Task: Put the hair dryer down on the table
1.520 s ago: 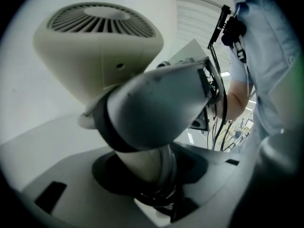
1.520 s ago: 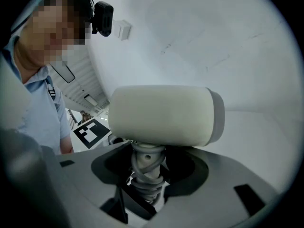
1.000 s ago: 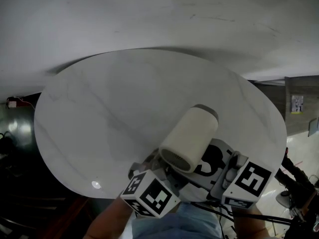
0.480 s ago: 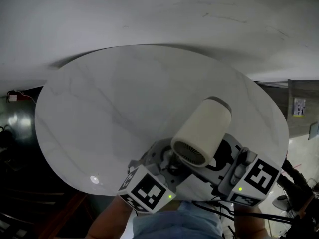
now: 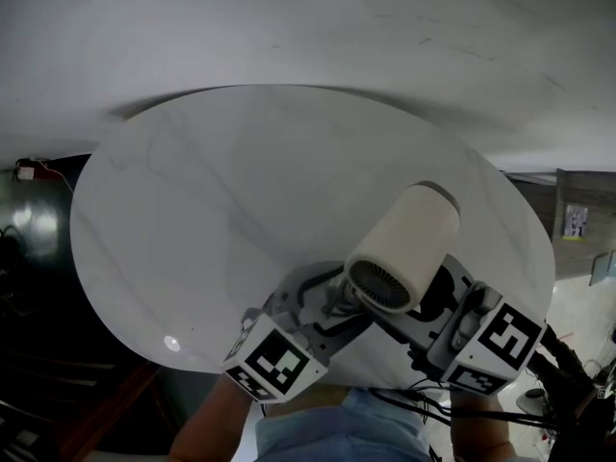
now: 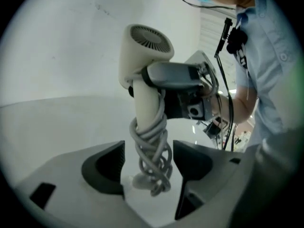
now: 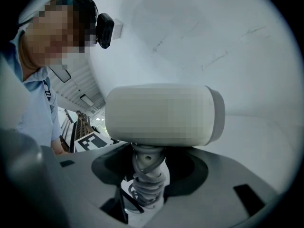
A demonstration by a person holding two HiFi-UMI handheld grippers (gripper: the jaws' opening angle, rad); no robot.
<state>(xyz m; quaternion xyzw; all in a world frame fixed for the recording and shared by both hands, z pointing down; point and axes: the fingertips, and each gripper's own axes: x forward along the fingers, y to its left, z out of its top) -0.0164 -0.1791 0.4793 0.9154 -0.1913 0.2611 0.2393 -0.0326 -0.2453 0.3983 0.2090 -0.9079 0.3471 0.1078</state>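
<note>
A cream hair dryer [image 5: 404, 248] hangs above the near right part of the round white marble table [image 5: 212, 210]. Its grey cord [image 6: 153, 156] is wound round the handle. My right gripper [image 5: 402, 318] is shut on the handle just under the barrel, and the left gripper view shows its jaws clamped there [image 6: 156, 82]. My left gripper [image 5: 332, 301] has just been opening. The cord-wrapped handle end stands between its jaws [image 6: 149, 163] with a gap on each side. In the right gripper view the barrel [image 7: 161, 115] lies across, above my right gripper [image 7: 149, 175].
The table's near rim [image 5: 183, 359] runs just ahead of the grippers. The person's blue shirt [image 5: 346, 431] and black cables [image 5: 433, 417] are close behind them. A pale wall [image 5: 308, 27] rises behind the table, and dark floor [image 5: 29, 287] lies to the left.
The hair dryer has shifted right and slightly up in the head view with the right gripper. The left gripper has let go of the handle and drawn back toward the lower left.
</note>
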